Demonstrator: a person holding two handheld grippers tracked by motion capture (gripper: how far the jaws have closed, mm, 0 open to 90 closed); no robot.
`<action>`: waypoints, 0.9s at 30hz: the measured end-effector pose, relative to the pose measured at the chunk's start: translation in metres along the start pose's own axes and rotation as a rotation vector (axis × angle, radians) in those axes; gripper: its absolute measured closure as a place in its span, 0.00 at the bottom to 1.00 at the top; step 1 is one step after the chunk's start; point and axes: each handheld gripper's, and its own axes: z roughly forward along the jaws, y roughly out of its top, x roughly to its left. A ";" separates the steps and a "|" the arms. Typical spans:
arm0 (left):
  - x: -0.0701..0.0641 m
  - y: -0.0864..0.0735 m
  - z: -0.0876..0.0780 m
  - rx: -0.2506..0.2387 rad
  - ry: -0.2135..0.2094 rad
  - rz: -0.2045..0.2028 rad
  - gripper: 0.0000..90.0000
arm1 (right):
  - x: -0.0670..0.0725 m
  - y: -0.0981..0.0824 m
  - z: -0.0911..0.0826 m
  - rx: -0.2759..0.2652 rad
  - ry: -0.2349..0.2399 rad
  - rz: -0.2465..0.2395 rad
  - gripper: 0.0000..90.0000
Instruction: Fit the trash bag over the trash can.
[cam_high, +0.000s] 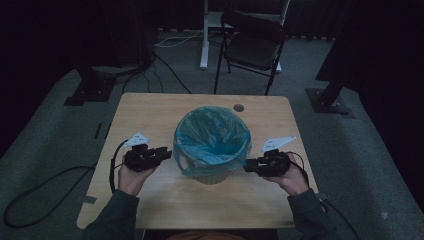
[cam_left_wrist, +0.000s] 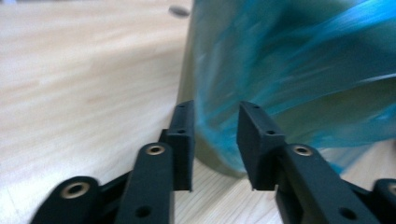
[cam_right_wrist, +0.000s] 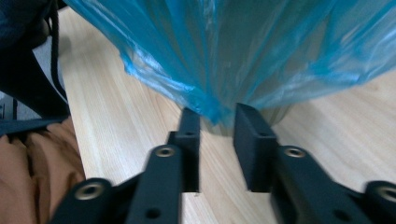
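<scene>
bins: just 1
blue bags: 1, lining it
grippers: 2, left and right
tables: 1
folding chairs: 1, out back

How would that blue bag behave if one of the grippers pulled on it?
The blue bag looks thin and crinkled, so it would probably stretch, slip or tear. The bin looks small and empty, so it might tip or slide.

- My table, pale wood, has a small round hole at its far edge.
- A bin, blue-bagged, stands on it between my fingers.
</scene>
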 end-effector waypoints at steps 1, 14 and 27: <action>-0.004 0.003 -0.003 -0.014 -0.013 0.013 0.70 | 0.000 0.001 -0.003 -0.007 0.001 -0.005 0.75; -0.036 0.013 0.007 -0.006 0.002 0.157 0.56 | 0.003 0.004 -0.008 -0.047 0.016 -0.016 0.73; -0.030 -0.001 0.012 0.062 -0.003 0.160 1.00 | 0.004 0.002 -0.004 -0.022 0.013 -0.035 1.00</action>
